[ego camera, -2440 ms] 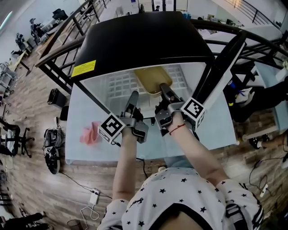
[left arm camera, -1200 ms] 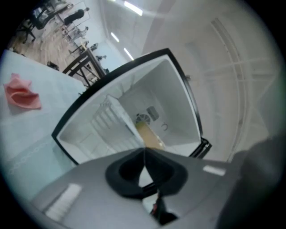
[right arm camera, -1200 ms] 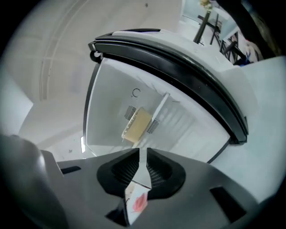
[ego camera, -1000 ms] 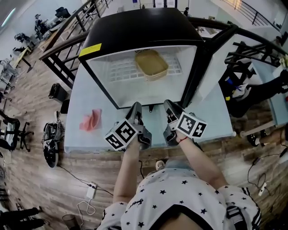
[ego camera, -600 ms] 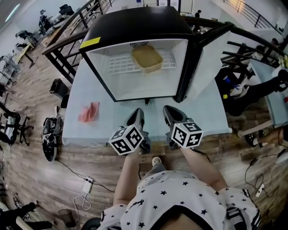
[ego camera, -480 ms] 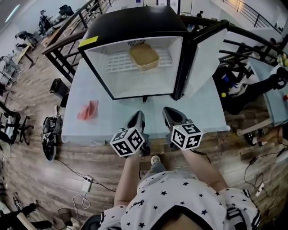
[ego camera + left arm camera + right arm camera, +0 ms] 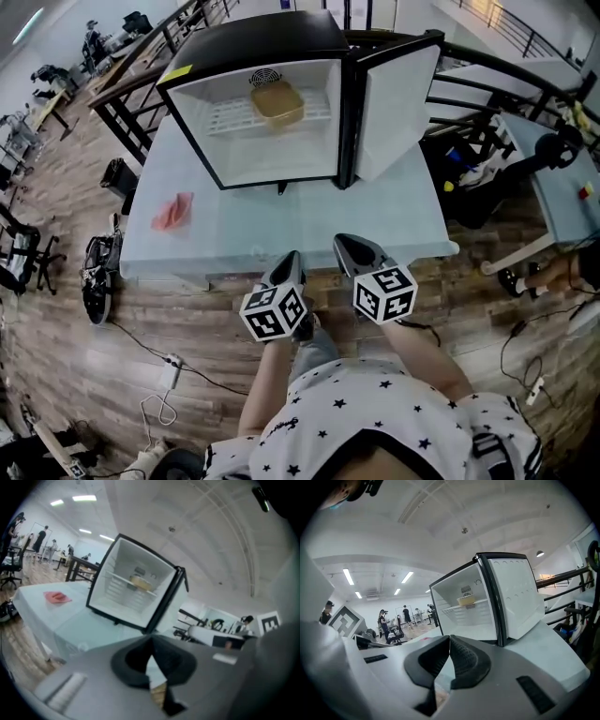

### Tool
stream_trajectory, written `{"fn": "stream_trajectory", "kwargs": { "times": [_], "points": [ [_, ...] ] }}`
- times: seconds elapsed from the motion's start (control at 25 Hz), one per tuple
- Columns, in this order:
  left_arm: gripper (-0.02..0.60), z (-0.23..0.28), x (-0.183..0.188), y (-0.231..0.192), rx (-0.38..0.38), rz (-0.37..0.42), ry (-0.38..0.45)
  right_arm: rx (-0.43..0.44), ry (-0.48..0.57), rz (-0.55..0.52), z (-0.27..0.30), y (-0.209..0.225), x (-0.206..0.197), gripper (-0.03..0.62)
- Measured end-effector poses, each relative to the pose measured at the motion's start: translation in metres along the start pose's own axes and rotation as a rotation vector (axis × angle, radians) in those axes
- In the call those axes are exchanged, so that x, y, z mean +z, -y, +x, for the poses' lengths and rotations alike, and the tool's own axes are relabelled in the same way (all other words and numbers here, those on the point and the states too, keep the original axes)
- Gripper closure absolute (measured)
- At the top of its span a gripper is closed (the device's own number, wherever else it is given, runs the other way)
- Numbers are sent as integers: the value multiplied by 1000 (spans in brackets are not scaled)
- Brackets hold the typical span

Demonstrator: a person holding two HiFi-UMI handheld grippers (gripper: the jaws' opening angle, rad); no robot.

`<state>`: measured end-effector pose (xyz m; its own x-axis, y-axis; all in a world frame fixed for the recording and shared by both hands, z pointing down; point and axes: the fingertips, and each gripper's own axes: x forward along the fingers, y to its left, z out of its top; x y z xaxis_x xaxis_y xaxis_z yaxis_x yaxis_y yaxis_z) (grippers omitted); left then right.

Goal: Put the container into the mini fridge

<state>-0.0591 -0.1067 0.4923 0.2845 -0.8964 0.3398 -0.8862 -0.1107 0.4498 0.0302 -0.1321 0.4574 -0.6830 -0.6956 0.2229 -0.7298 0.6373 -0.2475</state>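
Note:
The black mini fridge [image 7: 262,56] stands on the pale table with its door [image 7: 394,103] swung open to the right. A tan container [image 7: 277,101] sits on the white wire shelf inside, also seen as the container [image 7: 142,583] and the container [image 7: 466,600]. My left gripper [image 7: 289,264] and right gripper [image 7: 345,246] are both shut and empty, side by side at the table's near edge, well back from the fridge. Left gripper [image 7: 151,641] and right gripper [image 7: 449,641] show their jaws closed tip to tip.
A pink cloth [image 7: 172,212] lies on the table [image 7: 281,225] at the left. Black railings [image 7: 122,94] run behind the fridge. Chairs and bags stand on the wooden floor at the left. Another table [image 7: 562,187] is at the right.
Both grippers have drawn back from the fridge opening to the table's near edge. The container stays on the shelf, let go by the right gripper. The view has pulled away from the fridge.

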Motion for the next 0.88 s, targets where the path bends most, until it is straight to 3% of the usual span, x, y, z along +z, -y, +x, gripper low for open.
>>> {"fn": "stream_trajectory", "kwargs": {
  "times": [0.48,0.88],
  "points": [
    [575,-66,-77,46,-17,6,-47,39,-11,18,-91,-27,-46,571],
    [575,-90,-109,64,-27,-1,-60,48,-29,12,-131,-32,-71,571]
  ]
}}
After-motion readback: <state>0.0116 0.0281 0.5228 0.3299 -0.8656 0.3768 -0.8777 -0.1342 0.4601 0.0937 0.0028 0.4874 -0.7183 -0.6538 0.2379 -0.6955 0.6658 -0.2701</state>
